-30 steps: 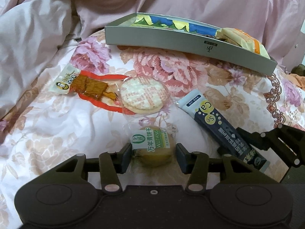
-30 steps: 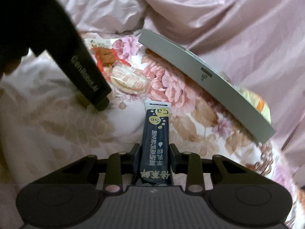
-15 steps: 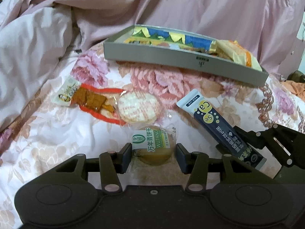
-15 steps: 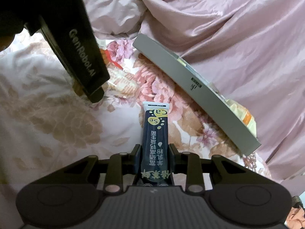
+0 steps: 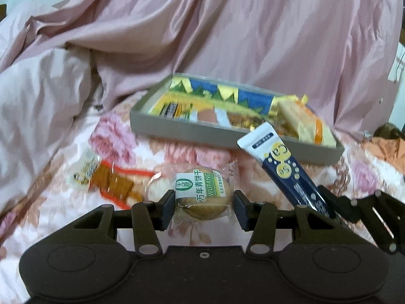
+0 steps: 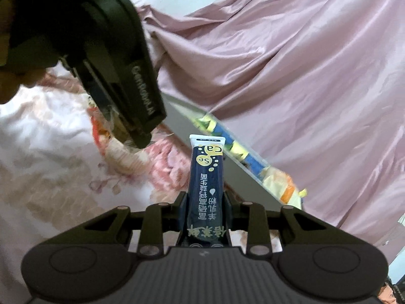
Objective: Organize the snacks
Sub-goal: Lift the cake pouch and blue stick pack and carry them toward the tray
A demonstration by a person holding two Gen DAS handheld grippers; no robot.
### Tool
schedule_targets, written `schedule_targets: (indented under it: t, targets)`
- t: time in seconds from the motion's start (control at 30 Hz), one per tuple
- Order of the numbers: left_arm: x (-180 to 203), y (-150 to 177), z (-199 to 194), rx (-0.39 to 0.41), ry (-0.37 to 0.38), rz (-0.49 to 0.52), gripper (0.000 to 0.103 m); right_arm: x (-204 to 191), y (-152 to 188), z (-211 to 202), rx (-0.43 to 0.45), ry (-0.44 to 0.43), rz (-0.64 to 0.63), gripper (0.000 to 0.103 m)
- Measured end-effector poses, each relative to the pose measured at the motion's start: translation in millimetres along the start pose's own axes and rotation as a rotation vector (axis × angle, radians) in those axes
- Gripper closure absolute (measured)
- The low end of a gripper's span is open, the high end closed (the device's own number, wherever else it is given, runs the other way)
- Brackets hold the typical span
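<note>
My left gripper (image 5: 204, 204) is shut on a round wrapped biscuit (image 5: 204, 192) with a green and white label, held clear of the floral bedspread. My right gripper (image 6: 205, 204) is shut on a dark blue stick sachet (image 6: 207, 177), whose white end points away from me. That sachet (image 5: 283, 167) also rises at the right of the left wrist view, slanting toward the grey tray (image 5: 192, 130). The tray holds several snack packets. On the bed lie a red-edged packet of brown strips (image 5: 111, 183) and a pale round cracker (image 5: 155, 191).
Pink satin bedding (image 5: 253, 38) rises behind the tray, and a pale duvet (image 5: 38, 88) bulges at the left. The left gripper's black body (image 6: 121, 76) fills the upper left of the right wrist view, with the tray's wall (image 6: 243, 185) running diagonally beyond it.
Both grippers have risen off the bedspread with their snacks still held. The tray now shows its inside more fully, and the sachet's white end overlaps the tray's near wall.
</note>
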State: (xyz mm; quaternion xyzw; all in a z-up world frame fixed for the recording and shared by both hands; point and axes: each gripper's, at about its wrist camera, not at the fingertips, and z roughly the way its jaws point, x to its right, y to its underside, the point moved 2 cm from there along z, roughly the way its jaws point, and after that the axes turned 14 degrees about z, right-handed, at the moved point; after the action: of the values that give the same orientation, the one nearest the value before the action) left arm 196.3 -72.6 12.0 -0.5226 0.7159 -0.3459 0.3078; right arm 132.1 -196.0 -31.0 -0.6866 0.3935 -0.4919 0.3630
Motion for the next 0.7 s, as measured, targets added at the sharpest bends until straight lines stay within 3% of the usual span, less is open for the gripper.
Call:
schedule_targets:
  t: [0.4,0.7]
  targets:
    - [-2,-46,11,0.094,-0.008,0.008,0.052,28,-22,2,0.073,0.068,0.034,0.07]
    - [-13,-75,44,0.126,-0.008,-0.022,0.052,49,-51,33,0.113,0.105,0.023,0.069]
